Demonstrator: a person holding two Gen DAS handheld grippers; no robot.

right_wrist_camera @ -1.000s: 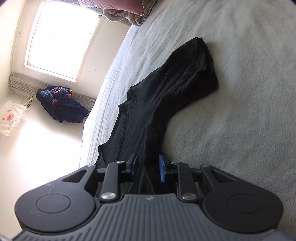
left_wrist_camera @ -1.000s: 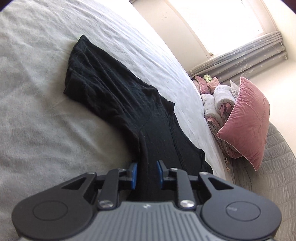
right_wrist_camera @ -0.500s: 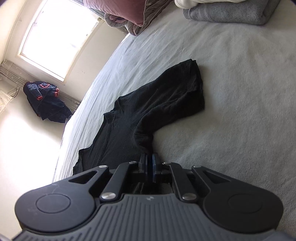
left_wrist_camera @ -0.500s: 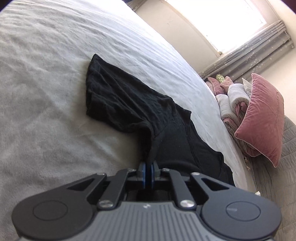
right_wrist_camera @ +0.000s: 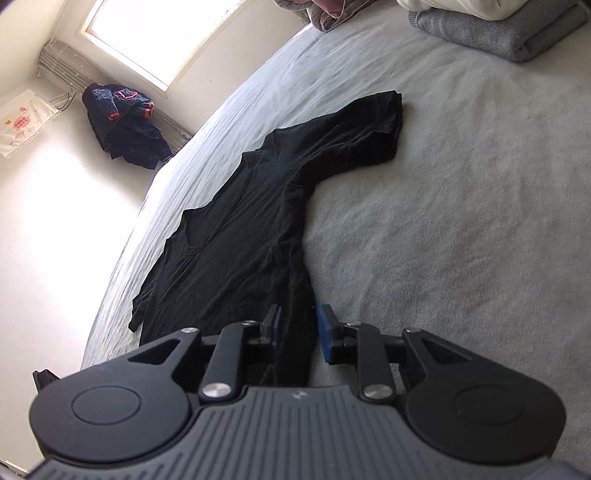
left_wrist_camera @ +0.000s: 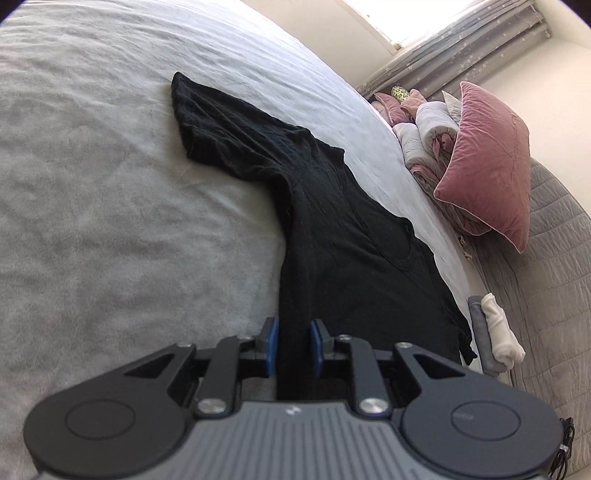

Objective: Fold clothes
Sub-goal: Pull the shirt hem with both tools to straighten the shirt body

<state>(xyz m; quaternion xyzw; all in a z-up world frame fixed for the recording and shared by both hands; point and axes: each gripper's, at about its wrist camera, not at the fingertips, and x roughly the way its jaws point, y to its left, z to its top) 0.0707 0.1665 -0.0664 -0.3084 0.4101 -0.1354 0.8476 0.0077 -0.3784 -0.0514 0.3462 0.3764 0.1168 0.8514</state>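
A wide bed (left_wrist_camera: 110,229) with a pale grey cover carries a black T-shirt (left_wrist_camera: 343,236), spread flat with one sleeve reaching away and its body running back toward both tools. Near the bed's far end a pink cushion (left_wrist_camera: 487,166) leans on rolled bedding; a folded grey towel (right_wrist_camera: 513,35) lies by the other side. The left gripper (left_wrist_camera: 293,347) tilts down over the shirt's near edge; its fingers have just parted to a narrow gap, cloth lying loose between them. The right gripper (right_wrist_camera: 299,332) angles down likewise, fingers just parted, straddling the fabric without pinching.
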